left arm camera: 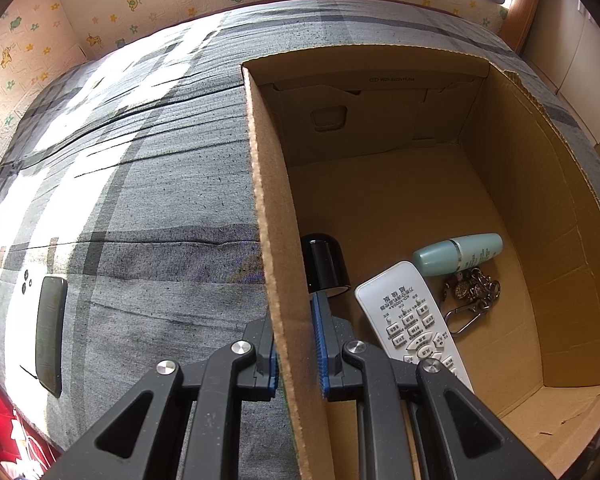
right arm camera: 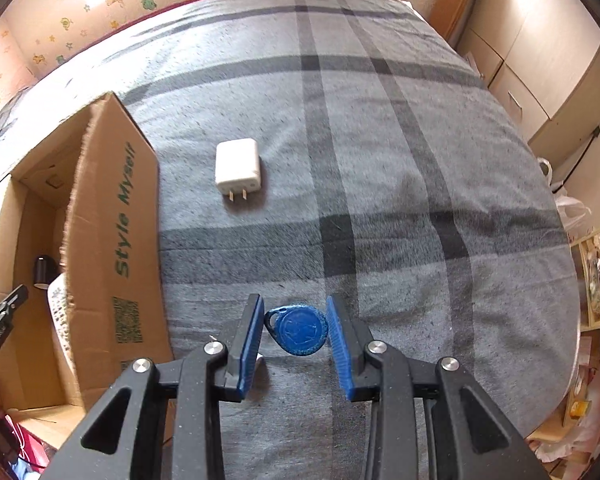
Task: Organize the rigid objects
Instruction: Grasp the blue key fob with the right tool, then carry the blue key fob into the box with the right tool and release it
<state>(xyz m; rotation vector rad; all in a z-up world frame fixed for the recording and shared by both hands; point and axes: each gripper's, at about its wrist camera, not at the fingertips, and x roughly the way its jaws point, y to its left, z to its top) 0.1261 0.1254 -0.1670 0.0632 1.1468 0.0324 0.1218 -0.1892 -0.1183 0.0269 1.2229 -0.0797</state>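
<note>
Your left gripper [left arm camera: 296, 344] straddles the near side wall of the open cardboard box [left arm camera: 540, 184], one blue pad outside it and one inside; the pads sit close against the wall, but you cannot tell whether they actually press it. Inside the box, just ahead of the inner pad, a black cylindrical cap [left arm camera: 326, 264] lies on its side; to the right of that pad lies a white remote control [left arm camera: 410, 314], its lower end hidden behind your gripper's arm, and beyond it a pale green bottle [left arm camera: 458, 254] with a bunch of keyrings and a carabiner [left arm camera: 470, 296] just beside it, their details hard to make out. Left of the outer pad, on the grey plaid bedcover [left arm camera: 148, 184], a dark flat object [left arm camera: 51, 326] lies well apart, too blurred to name. Your right gripper [right arm camera: 296, 334] is low over the cover with its jaws spread, a blue key fob [right arm camera: 298, 330] lying between the pads; contact is unclear. Ahead and left of those jaws a white charger plug [right arm camera: 238, 170] rests prongs toward you, beside the box's printed outer wall
</note>
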